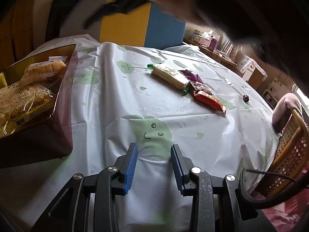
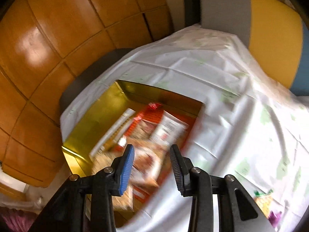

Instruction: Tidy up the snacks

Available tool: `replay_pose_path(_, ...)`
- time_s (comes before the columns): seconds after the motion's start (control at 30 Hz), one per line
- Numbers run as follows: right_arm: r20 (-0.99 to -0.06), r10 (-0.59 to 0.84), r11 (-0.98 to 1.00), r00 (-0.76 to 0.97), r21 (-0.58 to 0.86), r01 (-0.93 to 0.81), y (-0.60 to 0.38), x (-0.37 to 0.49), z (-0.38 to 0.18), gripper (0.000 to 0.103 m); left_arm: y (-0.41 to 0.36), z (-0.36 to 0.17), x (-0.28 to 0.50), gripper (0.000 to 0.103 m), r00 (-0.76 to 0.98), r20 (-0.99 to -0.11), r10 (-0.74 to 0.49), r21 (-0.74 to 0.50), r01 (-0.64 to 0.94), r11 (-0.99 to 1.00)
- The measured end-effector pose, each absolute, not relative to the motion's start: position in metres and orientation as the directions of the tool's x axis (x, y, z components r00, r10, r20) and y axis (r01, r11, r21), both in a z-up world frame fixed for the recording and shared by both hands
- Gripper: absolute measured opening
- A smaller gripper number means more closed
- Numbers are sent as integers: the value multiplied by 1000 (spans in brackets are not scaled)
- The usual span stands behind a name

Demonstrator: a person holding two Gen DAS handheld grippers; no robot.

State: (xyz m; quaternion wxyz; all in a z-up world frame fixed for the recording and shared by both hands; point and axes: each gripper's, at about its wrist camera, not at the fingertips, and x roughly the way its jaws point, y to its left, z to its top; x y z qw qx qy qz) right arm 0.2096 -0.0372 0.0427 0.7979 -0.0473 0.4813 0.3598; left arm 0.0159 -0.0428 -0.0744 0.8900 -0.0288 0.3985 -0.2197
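Observation:
A gold-lined box [image 1: 63, 73] holding several wrapped snacks stands at the table's left. Loose snacks lie mid-table: a yellow checked wafer pack [image 1: 170, 76], a purple wrapper [image 1: 190, 75], a red packet [image 1: 209, 100] and a small dark round candy [image 1: 245, 98]. My left gripper [image 1: 154, 150] is open and empty, low over the tablecloth near the front edge. My right gripper [image 2: 152, 152] is open and empty above the box [image 2: 108, 106], over the snack packs [image 2: 148, 150] inside. The right wrist view is motion-blurred.
The table has a white cloth with green cloud prints [image 1: 152, 133]. A wicker chair [image 1: 289, 154] with a pink cloth stands at the right. A blurred arm crosses the top of the left wrist view. Wooden cabinets [image 2: 48, 38] stand behind the box.

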Motion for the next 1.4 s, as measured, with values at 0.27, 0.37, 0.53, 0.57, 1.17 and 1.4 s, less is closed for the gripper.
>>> replay_pose_path(0.27, -829, 453, 828, 329, 254, -500, -134, 185, 31, 39, -44, -74, 15, 36, 588, -701, -404, -215, 366, 906)
replay_pose_path(0.37, -838, 421, 863, 347, 252, -438, -174, 174, 26, 39, -44, -74, 16, 36, 588, -701, -403, -214, 365, 906)
replay_pose_path(0.53, -864, 334, 928, 377, 230, -294, -242, 164, 13, 39, -45, -74, 15, 36, 589, -703, -399, -208, 365, 907)
replay_pose_path(0.57, -872, 311, 938, 378, 219, -267, -255, 163, 9, 39, -45, -74, 15, 36, 589, -704, -396, -205, 365, 908)
replay_pose_path(1.17, -904, 323, 939, 280, 270, -213, -300, 153, -30, 39, -53, -74, 13, 38, 599, -721, -349, -144, 362, 921)
replay_pose_path(1.4, -905, 360, 914, 226, 293, -281, -287, 145, -32, 39, -53, -73, 13, 39, 599, -725, -340, -140, 356, 924)
